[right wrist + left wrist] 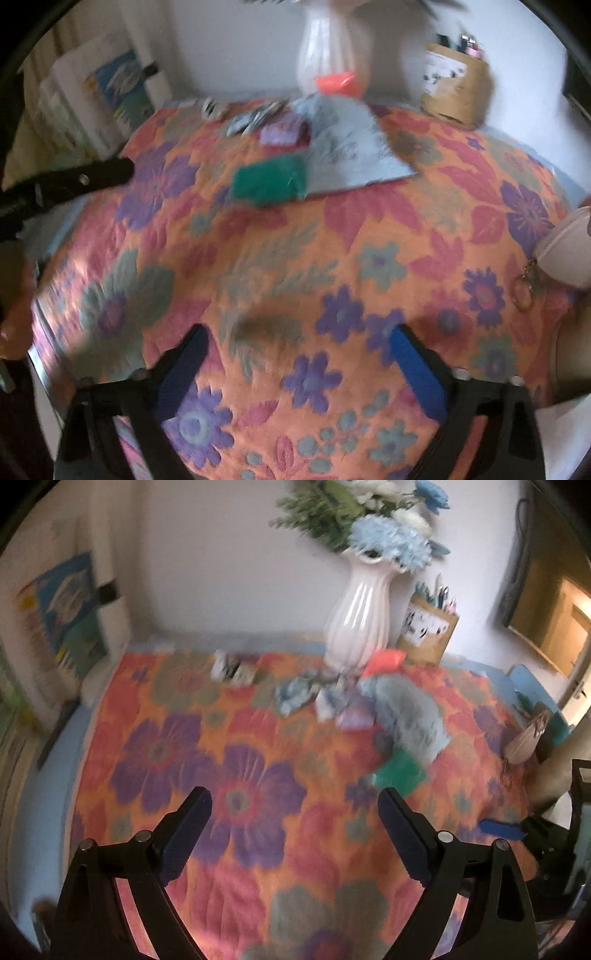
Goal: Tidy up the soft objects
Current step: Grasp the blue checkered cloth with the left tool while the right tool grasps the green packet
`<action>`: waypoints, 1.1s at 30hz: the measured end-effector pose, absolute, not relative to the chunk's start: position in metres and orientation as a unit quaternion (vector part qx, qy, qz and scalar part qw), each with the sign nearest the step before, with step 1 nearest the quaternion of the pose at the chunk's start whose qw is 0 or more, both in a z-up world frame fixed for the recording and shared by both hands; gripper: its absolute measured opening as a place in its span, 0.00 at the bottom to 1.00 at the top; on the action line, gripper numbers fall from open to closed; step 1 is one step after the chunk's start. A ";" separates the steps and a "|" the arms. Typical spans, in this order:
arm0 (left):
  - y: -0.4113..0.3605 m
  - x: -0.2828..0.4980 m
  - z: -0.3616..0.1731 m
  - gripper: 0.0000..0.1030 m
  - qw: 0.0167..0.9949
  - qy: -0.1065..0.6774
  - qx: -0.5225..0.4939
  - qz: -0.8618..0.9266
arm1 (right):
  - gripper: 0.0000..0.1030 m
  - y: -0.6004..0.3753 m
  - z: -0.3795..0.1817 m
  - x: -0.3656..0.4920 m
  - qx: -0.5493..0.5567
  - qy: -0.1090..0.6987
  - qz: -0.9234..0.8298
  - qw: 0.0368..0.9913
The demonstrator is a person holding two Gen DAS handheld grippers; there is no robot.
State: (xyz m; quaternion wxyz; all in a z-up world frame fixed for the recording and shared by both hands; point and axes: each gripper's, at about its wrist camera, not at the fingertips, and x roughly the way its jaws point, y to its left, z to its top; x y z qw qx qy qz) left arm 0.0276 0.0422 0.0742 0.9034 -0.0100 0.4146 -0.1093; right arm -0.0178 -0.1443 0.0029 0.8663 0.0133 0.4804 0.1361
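Orange floral quilted cloth (pixel 258 812) covers the bed in the left wrist view, patterned with purple and pink flowers. The left hand-held gripper (pixel 295 808) hangs above it with its jaws spread wide and nothing between them. Toward the far edge lies a cluster of soft things: a grey-blue fuzzy cloth (pixel 410 712), a green cloth (pixel 400 771) touching its near end, a small lilac piece (pixel 354 716) beside it, and a crumpled blue-and-white cloth (pixel 295 696) further left. An orange-red piece (pixel 382 661) rests against the base of a white ribbed vase (pixel 356 624) holding blue and white flowers. A brown paper bag (pixel 428 635) stands just to the right of the vase. Motion blur softens everything.

From the right wrist view, the right hand-held gripper (pixel 299 354) is likewise wide open and empty above the cloth (pixel 332 258). The green cloth (pixel 269 179) sits against the grey-blue fuzzy cloth (pixel 351 147), with the lilac piece (pixel 282 131) just behind. The vase (pixel 328 55) and the paper bag (pixel 458 88) stand at the back.
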 end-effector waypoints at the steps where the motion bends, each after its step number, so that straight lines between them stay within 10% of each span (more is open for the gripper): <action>1: 0.041 0.036 0.076 0.88 0.905 0.409 -0.012 -0.117 | 0.76 -0.147 0.009 -0.011 0.029 0.478 0.141 0.867; 13: 0.026 0.161 0.026 0.82 0.877 0.448 -0.084 -0.151 | 0.75 -0.125 0.008 0.056 0.152 0.456 0.173 0.859; 18: 0.013 0.175 0.018 0.67 0.882 0.441 -0.075 -0.152 | 0.75 -0.119 0.005 0.073 0.148 0.431 0.157 0.876; 23: 0.008 0.163 0.021 0.20 0.887 0.421 -0.074 -0.176 | 0.53 -0.099 0.006 0.067 0.090 0.422 0.137 0.891; 33: 0.044 0.095 0.037 0.11 0.889 0.411 -0.095 -0.177 | 0.45 -0.084 0.017 0.014 0.040 0.384 0.209 0.898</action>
